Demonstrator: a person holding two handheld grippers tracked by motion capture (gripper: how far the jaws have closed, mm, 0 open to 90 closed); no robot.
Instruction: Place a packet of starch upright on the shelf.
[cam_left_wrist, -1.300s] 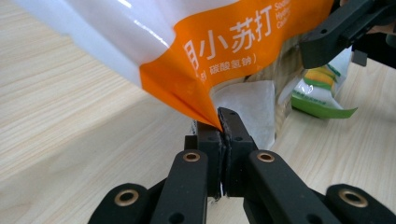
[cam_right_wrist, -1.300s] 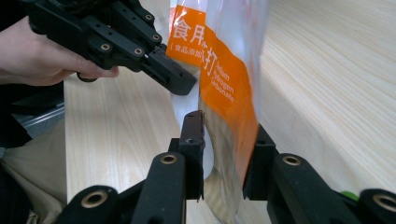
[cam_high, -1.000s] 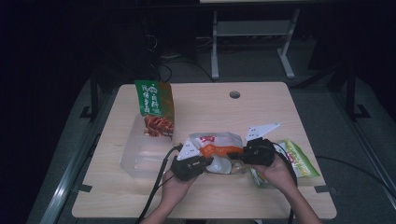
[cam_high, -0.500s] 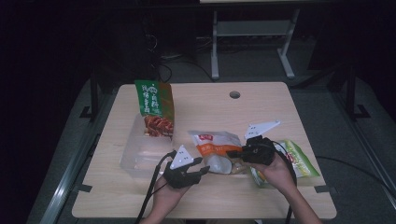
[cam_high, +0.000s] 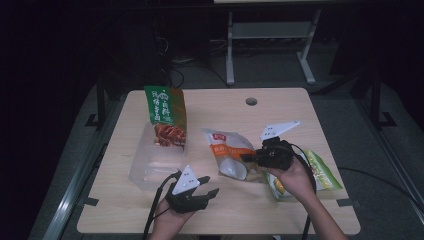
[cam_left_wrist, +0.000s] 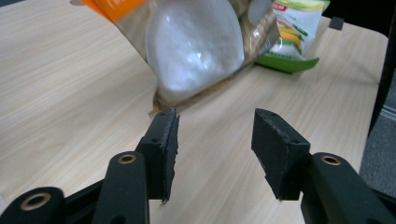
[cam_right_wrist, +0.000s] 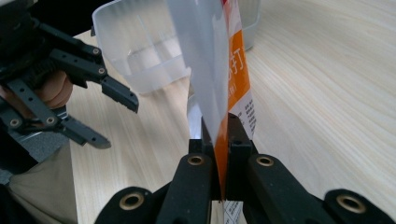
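Observation:
An orange and white snack bag (cam_high: 227, 150) hangs tilted over the middle of the table, its lower end near the wood. My right gripper (cam_high: 248, 159) is shut on the bag's right edge; in the right gripper view the jaws (cam_right_wrist: 219, 128) pinch the thin foil seam (cam_right_wrist: 231, 84). My left gripper (cam_high: 211, 184) sits near the front edge, left of the bag and apart from it. Its jaws have just been opening and hold nothing. In the left gripper view the bag (cam_left_wrist: 196, 51) is just beyond the open gripper (cam_left_wrist: 215, 126).
A clear plastic container (cam_high: 150, 167) lies at the left, with a tall green snack bag (cam_high: 165, 112) upright at its far end. A green and yellow packet (cam_high: 322, 172) lies under the right hand. A cable hole (cam_high: 251, 101) is at the table's back.
The left gripper let go of the bag, opened, and drew back toward the front left. The right gripper kept its hold and raised the bag slightly.

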